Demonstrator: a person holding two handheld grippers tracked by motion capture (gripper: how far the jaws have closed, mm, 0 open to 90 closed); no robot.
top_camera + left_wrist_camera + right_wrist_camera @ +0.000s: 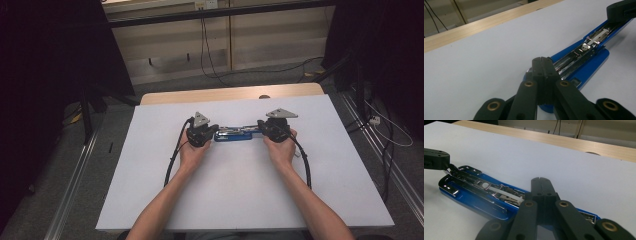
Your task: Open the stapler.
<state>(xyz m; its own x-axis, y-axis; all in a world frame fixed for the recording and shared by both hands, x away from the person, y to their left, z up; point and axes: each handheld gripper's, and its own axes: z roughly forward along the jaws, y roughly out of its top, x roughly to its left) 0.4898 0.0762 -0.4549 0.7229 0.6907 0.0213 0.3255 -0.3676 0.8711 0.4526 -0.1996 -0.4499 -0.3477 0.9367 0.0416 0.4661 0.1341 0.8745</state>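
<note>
A recording bay in a lab or workshop, not a home.

A plain white work surface [235, 190] lies on a light wooden tabletop [230, 93] in a dim room, with black curtains [50, 65] hanging at both sides like a screened-off booth. Metal rails [75, 175] run along the grey carpeted floor [115, 120] beside the table, and a dark stand leg [86, 117] rises at the left. Loose black cables [205, 45] drop down a pale panelled wall [270, 35] behind, and a white plug [375, 120] or adapter, too small to tell which, lies by the right rail. A person's bare forearms [165, 205] reach in over the surface.
</note>
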